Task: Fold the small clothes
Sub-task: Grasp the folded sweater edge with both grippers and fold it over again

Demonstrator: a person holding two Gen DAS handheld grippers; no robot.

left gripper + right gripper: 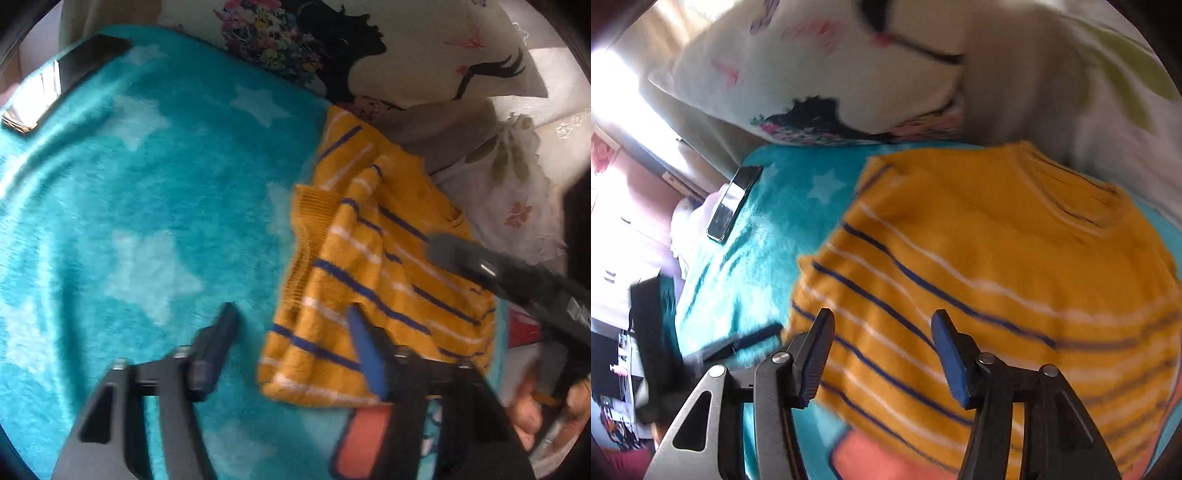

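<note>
Both our tools, left tool point(291, 328) and right tool point(882, 332), gape empty over ribbed, striped mustard knit sweater point(979, 258) on fuzzy teal star blanket point(147, 184).

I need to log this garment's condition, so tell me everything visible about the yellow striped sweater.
The sweater is a small mustard-yellow knit with thin navy and white stripes across the body, a plain yoke and a ribbed neckband. It lies on the teal star-patterned blanket, partly folded, with one ribbed edge turned over on top in the left wrist view. Its far edge lies beside the printed pillows. Both grippers are open above it; whether any finger touches it is unclear.
</note>
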